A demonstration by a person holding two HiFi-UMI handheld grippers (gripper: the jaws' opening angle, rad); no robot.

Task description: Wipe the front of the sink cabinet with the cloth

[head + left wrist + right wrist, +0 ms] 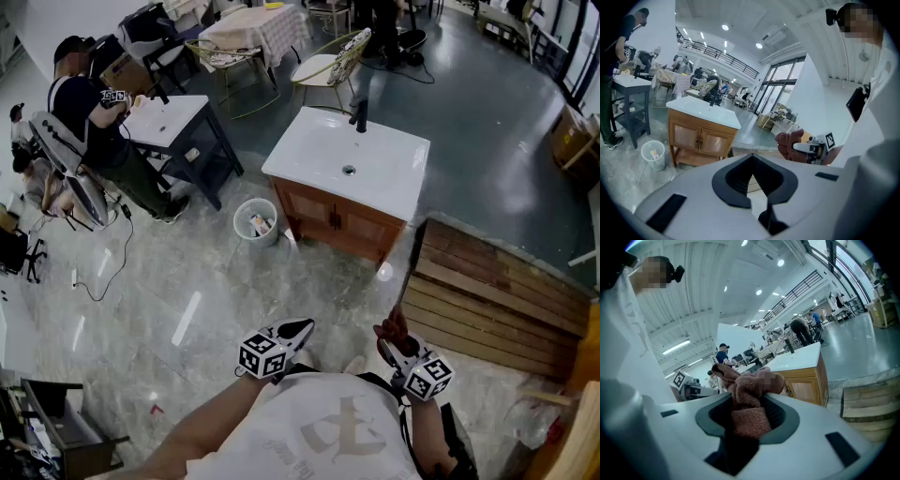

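We're in a big open hall rigged as a mock-home test space. The sink cabinet (337, 220) stands free on polished floor (169, 281). Dark vanity (178, 127) to its left, dining table (253, 23) behind it, wooden platform (497, 291) on its right, mezzanine railing (723, 55) above it.

Left tool (751, 174), jaws together, nothing between them. Beyond: wooden cabinet (701, 140) under a white sink (704, 110); bucket (653, 154) just left of it; right tool (801, 147) carrying a cloth (787, 145).
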